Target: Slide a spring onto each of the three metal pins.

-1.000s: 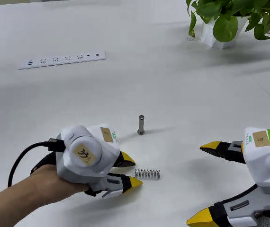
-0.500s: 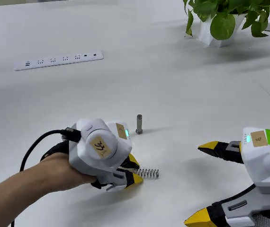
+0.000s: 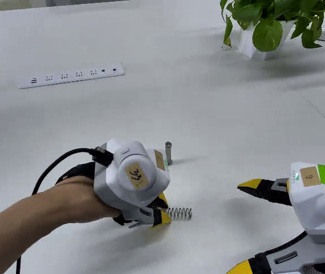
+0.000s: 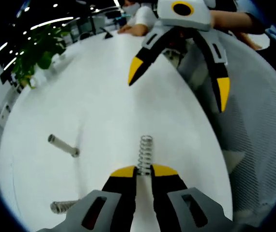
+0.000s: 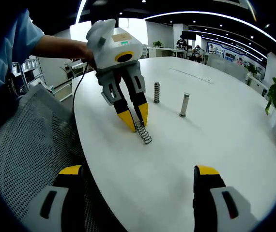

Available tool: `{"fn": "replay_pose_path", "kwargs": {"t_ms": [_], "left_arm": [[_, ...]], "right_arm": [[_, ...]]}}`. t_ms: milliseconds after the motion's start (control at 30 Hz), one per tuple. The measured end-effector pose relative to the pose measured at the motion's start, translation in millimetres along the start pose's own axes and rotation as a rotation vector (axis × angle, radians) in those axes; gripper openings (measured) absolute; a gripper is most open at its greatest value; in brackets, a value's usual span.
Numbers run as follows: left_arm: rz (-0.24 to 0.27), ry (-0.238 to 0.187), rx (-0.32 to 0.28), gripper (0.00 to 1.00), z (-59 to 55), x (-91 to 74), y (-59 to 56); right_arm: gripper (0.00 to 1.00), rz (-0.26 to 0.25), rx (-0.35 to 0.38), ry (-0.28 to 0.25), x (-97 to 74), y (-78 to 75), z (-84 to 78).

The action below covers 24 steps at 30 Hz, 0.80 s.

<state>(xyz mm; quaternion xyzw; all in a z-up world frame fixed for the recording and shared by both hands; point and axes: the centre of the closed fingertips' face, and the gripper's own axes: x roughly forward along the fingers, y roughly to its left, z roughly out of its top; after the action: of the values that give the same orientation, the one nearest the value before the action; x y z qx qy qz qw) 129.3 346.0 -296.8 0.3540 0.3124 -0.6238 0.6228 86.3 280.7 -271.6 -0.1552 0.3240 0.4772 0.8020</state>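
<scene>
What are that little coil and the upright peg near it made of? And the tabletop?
The spring looks like bare steel wire: thin, grey, glinting coils. The pin seems solid metal, grey with a dull sheen. The table is smooth matte white, maybe laminate; I cannot tell for sure.

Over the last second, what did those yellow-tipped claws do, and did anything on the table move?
The left gripper, its jaws apart beside the spring a second ago, has shut them on the spring's end. The spring lies on the table where it was. The right gripper stayed open off to the side, and the bare pin stands as before.
</scene>
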Motion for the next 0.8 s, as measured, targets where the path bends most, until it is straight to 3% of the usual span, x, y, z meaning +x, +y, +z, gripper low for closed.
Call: {"fn": "replay_pose_path", "kwargs": {"t_ms": [267, 400, 433, 600, 800], "left_arm": [[0.021, -0.017, -0.027, 0.11, -2.6, -0.9, -0.3], [0.074, -0.075, -0.074, 0.10, -3.0, -2.2, 0.0], [0.104, -0.104, -0.109, 0.10, -2.8, -3.5, 0.9], [0.149, -0.204, -0.231, 0.10, -5.5, -6.8, -4.6], [0.174, -0.258, -0.313, 0.10, -11.5, -14.2, -13.9]], "right_arm": [[0.94, 0.010, 0.000, 0.002, 3.0, 4.5, 0.7], [0.94, 0.015, 0.001, -0.001, 4.3, 7.0, 2.0], [0.94, 0.016, 0.001, -0.003, 4.4, 7.5, 2.6], [0.94, 0.018, 0.006, -0.008, 4.6, 8.1, 3.8], [0.94, 0.023, 0.003, -0.007, 5.3, 8.5, 5.2]]}}
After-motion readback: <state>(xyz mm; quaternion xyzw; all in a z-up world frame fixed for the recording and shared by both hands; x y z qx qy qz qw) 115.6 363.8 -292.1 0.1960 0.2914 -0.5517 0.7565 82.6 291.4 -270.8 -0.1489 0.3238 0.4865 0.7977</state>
